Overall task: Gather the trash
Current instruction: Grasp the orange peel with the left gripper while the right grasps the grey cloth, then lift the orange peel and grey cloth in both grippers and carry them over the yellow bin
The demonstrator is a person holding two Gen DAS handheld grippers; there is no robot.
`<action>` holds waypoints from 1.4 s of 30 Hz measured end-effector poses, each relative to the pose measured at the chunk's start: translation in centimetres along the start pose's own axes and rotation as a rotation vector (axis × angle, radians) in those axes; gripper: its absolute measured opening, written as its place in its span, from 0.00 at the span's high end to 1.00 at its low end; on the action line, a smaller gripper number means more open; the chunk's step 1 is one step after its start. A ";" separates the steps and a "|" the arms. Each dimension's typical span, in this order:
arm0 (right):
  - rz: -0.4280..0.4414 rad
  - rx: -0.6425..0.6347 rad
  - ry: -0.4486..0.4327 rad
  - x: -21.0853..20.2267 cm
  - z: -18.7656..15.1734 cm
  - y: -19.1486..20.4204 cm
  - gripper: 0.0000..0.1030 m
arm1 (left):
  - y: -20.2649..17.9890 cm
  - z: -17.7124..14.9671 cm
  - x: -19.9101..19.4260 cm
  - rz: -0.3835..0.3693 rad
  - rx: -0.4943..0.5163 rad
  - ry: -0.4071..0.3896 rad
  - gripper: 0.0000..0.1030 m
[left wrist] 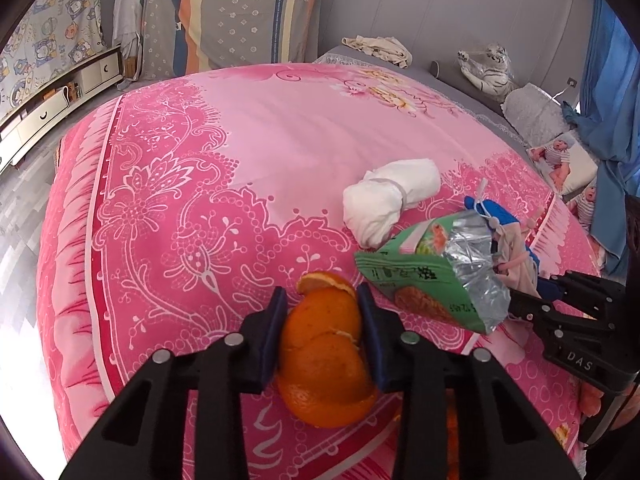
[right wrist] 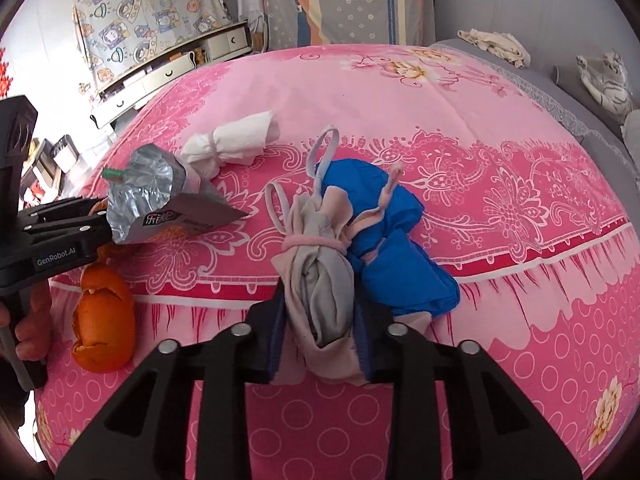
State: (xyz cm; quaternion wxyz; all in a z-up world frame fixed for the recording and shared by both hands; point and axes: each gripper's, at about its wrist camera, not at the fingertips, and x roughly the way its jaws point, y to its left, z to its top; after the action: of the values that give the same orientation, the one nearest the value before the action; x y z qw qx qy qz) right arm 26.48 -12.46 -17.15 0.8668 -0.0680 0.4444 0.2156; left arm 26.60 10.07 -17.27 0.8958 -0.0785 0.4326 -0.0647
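My left gripper (left wrist: 321,294) is shut on a curled orange peel (left wrist: 324,344) that rests on the pink bedspread (left wrist: 240,160). My right gripper (right wrist: 320,300) is shut on a rolled pink-grey cloth bundle (right wrist: 320,280) tied with a pink band. A crumpled blue piece (right wrist: 400,248) lies against the bundle's right side. A torn green snack bag (left wrist: 432,272) with a silver lining lies between the two grippers and hides the left fingertips in the right wrist view. Beyond it lies a white tissue roll (left wrist: 388,200). A second orange peel (right wrist: 104,320) lies near the bed's front edge.
The bed's edge drops to the floor on the left, where a white drawer unit (left wrist: 52,108) stands. A plush tiger (left wrist: 488,68), a cream cloth (left wrist: 380,50) and dolls (left wrist: 560,156) sit at the far right. A hand (right wrist: 32,312) holds the left gripper's handle.
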 end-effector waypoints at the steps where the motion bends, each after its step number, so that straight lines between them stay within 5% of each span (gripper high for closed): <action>1: 0.000 0.006 -0.004 0.0 0.1 -0.1 0.77 | 0.1 0.0 -0.2 -0.003 -0.006 -0.002 0.69; 23: 0.136 0.095 -0.170 -10.4 -1.2 -0.6 0.79 | 2.1 -0.7 -8.1 -0.011 -0.088 -0.157 0.70; 42: 0.125 0.150 -0.261 -16.0 -3.2 -2.4 0.79 | -3.5 -1.5 -15.2 -0.083 -0.004 -0.286 0.70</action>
State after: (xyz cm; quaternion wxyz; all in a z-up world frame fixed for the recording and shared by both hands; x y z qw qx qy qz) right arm 16.98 -20.63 -6.41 0.9048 0.0533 0.3460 0.2425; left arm 15.85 9.26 -5.92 0.9447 -0.1064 0.2971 -0.0890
